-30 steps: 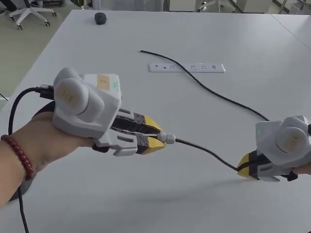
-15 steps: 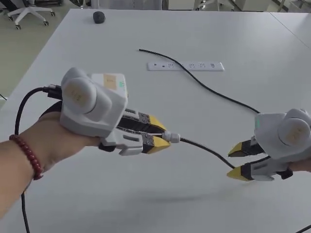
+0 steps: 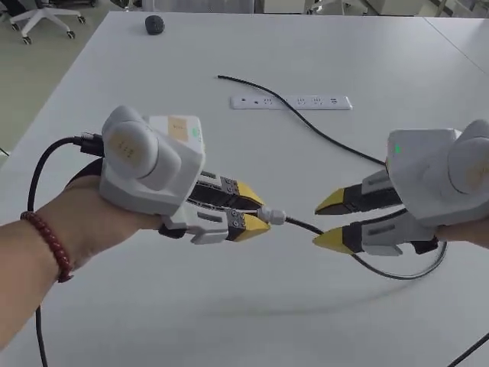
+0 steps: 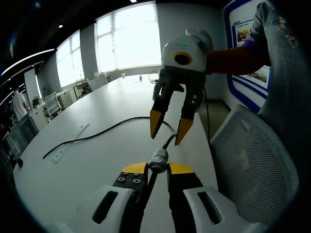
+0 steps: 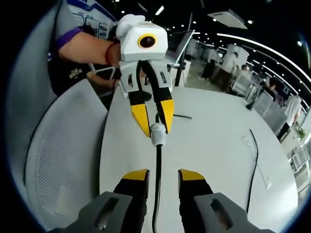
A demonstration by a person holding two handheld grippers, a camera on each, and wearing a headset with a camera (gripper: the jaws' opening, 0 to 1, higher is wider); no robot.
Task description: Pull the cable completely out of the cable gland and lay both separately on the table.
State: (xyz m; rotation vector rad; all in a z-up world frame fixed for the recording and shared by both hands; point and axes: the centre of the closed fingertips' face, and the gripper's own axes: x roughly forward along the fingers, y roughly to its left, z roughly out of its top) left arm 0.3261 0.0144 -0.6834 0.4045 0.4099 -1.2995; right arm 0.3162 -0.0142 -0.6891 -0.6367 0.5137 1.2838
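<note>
A small white cable gland point(image 3: 273, 217) sits pinched between the yellow tips of my left gripper point(image 3: 258, 214), held above the white table point(image 3: 229, 306). A thin black cable point(image 3: 336, 145) leaves the gland, passes between the jaws of my right gripper point(image 3: 328, 222), loops below it and runs back across the table. The right gripper is open and faces the gland a short way off, its jaws apart from the cable. In the left gripper view the gland point(image 4: 158, 158) sits at my own tips, with the open right gripper point(image 4: 169, 128) beyond. In the right gripper view the cable point(image 5: 156, 184) runs between my open jaws to the gland point(image 5: 158, 134).
A white power strip point(image 3: 292, 102) lies mid-table under the cable's far stretch. A dark round object point(image 3: 154, 24) rests near the far left edge. Office chairs point(image 3: 38, 15) stand beyond the table. A grey mesh chair point(image 4: 252, 160) is close to the near side.
My right gripper let go of the cable, opened, and moved left toward the gland. The cable now sags in a loop below it. The left gripper keeps hold of the gland.
</note>
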